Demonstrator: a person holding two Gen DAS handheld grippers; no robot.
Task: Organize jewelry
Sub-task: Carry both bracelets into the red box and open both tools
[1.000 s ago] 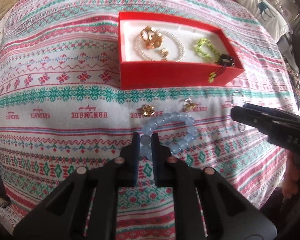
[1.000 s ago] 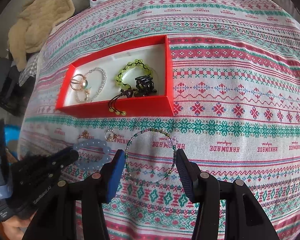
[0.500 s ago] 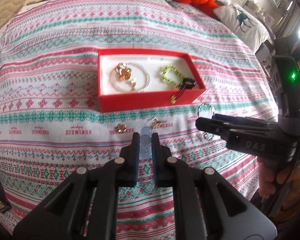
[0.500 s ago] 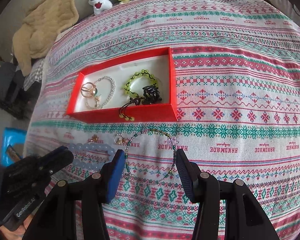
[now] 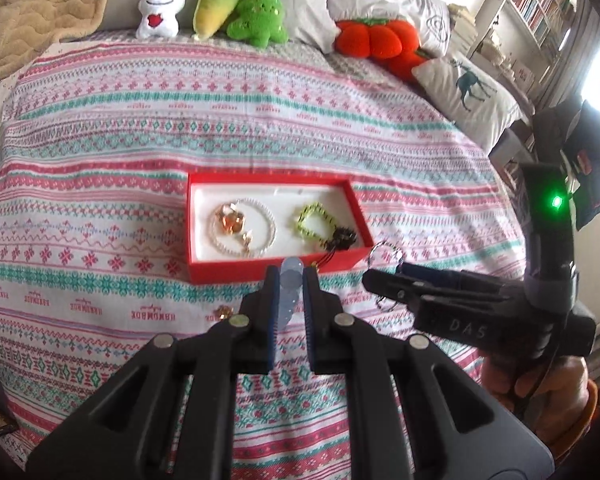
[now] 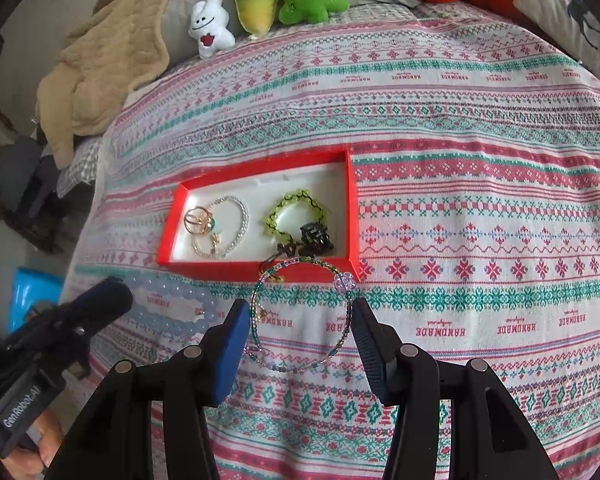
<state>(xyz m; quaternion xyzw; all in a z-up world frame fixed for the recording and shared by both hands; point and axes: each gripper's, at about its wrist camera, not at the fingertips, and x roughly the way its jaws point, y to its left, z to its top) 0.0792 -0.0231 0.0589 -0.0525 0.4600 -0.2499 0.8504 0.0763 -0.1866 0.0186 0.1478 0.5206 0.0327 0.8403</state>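
Note:
A red box (image 5: 268, 270) (image 6: 260, 270) with a white lining lies on the patterned bedspread. It holds a pearl bracelet (image 5: 242, 226), gold rings (image 6: 198, 220), a green bead bracelet (image 5: 312, 224) and a black hair claw (image 6: 316, 236). My left gripper (image 5: 290, 274) (image 6: 116, 292) is shut on a pale blue bead bracelet (image 5: 290, 292) (image 6: 168, 308), which hangs above the cloth just in front of the box. My right gripper (image 6: 300, 306) (image 5: 370, 278) is shut across a thin wire bracelet (image 6: 300, 320) (image 5: 386, 252) with a purple flower bead (image 6: 343, 281). A small gold earring (image 5: 223, 312) lies on the cloth.
Plush toys (image 5: 220, 8) and pillows (image 5: 464, 92) line the head of the bed. A beige blanket (image 6: 100, 72) is bunched at the far left corner. A bookshelf (image 5: 540, 12) stands at the right, and a blue item (image 6: 30, 292) lies off the bed's left edge.
Both grippers have risen with their bracelets. The blue bracelet has come off the cloth and now hangs. The box looks smaller and farther, and the plush toys have come into the left view.

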